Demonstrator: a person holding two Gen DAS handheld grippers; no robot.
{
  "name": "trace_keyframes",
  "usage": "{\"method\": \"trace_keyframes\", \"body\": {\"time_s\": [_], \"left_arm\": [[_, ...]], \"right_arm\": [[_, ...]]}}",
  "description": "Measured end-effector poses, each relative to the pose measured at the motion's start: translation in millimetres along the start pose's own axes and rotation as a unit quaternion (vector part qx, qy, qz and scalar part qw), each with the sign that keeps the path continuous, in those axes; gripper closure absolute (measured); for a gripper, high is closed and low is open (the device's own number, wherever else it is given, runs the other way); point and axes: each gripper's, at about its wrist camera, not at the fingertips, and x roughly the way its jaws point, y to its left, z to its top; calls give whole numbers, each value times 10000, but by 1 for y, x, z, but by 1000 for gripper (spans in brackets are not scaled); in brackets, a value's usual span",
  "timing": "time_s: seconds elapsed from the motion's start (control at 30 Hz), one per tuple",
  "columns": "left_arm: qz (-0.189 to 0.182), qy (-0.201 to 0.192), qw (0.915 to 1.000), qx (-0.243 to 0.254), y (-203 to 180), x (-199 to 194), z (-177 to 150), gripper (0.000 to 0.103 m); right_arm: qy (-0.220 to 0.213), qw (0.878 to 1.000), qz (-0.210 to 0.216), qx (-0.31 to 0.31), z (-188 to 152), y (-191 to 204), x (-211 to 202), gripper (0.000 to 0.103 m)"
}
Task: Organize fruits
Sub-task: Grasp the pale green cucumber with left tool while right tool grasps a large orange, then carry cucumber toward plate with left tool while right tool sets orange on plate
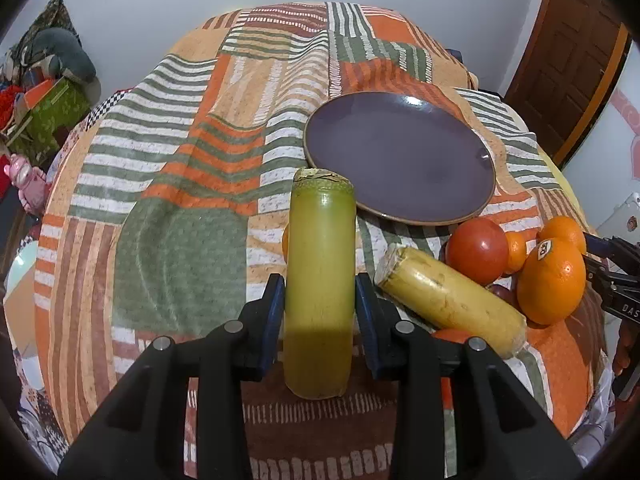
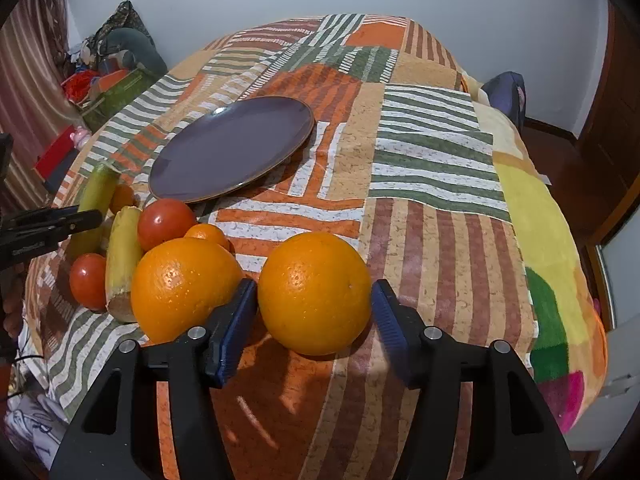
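My left gripper is shut on a yellow-green sugarcane piece, held lengthwise between the blue pads. My right gripper straddles a large orange; small gaps show on both sides, so it is open. A purple plate lies beyond on the patterned cloth; it also shows in the right wrist view. A second sugarcane piece, a tomato, oranges and a small tangerine lie in a cluster to the right of my left gripper.
The patterned cloth covers a raised surface that drops off on all sides. A second orange, two tomatoes and the left gripper's arm lie left of my right gripper. Clutter sits far left.
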Motion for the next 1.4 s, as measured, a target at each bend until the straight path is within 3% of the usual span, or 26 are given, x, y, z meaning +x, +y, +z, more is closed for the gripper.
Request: {"method": "trace_keyframes", "body": {"time_s": [0.33, 0.67, 0.93, 1.2, 1.4], "left_arm": [[-130, -45, 9999, -12, 0, -5, 5, 68], [-221, -686, 9974, 59, -9, -52, 27, 68], [-293, -1061, 9938, 144, -19, -65, 50, 70], [-375, -765, 9961, 217, -21, -40, 54, 71], [-407, -829, 9957, 78, -10, -42, 62, 71]], "right_arm": [[-133, 9998, -31, 122, 5, -3, -6, 50], [-668, 9978, 5, 12, 34, 6, -29, 50], [-1142, 9931, 92, -268, 67, 25, -38, 50], [-1205, 9911, 218, -519, 84, 42, -24, 50], [-1174, 9913, 252, -536, 90, 44, -17, 50]]}}
